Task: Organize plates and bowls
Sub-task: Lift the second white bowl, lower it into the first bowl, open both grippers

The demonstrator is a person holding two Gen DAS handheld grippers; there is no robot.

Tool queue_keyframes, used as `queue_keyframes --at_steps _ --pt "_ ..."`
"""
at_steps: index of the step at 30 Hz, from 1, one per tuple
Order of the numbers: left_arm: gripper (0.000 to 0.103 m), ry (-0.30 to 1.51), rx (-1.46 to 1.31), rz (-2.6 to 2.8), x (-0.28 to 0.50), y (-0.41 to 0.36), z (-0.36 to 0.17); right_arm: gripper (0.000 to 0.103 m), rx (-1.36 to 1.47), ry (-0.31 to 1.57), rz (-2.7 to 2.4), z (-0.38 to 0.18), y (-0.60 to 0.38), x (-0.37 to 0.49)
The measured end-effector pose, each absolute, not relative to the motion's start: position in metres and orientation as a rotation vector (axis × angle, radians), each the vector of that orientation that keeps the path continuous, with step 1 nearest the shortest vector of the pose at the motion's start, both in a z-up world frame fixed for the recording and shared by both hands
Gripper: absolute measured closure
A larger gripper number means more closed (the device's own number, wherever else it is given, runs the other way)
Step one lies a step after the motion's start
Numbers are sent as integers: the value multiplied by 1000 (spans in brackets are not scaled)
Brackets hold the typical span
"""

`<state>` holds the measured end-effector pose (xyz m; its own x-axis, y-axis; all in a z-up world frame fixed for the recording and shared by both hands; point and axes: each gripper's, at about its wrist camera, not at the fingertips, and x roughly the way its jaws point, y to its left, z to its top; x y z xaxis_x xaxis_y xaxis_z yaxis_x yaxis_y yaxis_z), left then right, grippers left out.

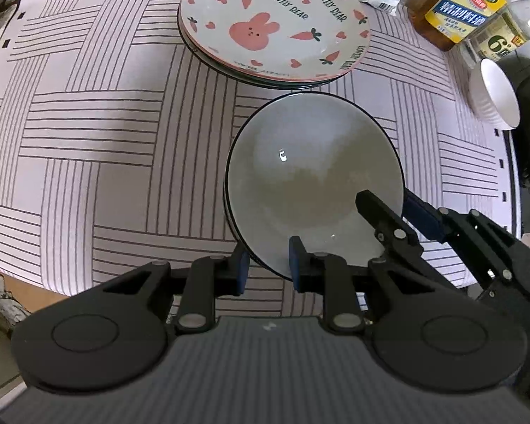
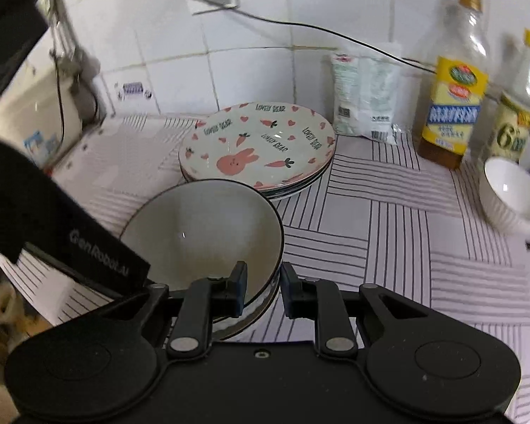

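Table covering (image 2: pixel 388 219): white cloth, striped basket-weave pattern.
Oil bottle (image 2: pixel 452 106): yellow label, set upright by the tiled wall (image 2: pixel 251 53).
Second bottle (image 2: pixel 516 113): beside it.
Packet (image 2: pixel 365 99): leaned against wall.
Cable (image 2: pixel 335 33): run along tiles.

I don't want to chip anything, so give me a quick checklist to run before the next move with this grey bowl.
1. Left gripper clamped on the grey bowl rim: ok.
2. Right gripper clamped on the same rim: ok.
3. Grey bowl seated squarely in the lower bowl: cannot tell, only its edge shows.
4. Gap to the plate stack: cannot tell, the rims look very close.
5. White ribbed bowl well apart from the grey bowl: ok.
6. Bottles upright behind: ok.
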<state>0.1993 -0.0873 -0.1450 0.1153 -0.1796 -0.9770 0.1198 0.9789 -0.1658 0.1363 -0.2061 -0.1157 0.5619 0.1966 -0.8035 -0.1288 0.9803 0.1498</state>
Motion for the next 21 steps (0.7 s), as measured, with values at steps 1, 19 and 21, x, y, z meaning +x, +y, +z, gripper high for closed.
queue_keyframes --at_steps 1,19,21 --pt "82 1441 -49 -220 200 -87 -145 79 70 958 196 -116 -205 137" --pt "81 1428 -28 -222 199 -86 -144 82 -82 944 180 -125 -192 135" --pt "78 1416 -23 -214 197 -85 -140 82 -74 945 176 -125 -193 135"
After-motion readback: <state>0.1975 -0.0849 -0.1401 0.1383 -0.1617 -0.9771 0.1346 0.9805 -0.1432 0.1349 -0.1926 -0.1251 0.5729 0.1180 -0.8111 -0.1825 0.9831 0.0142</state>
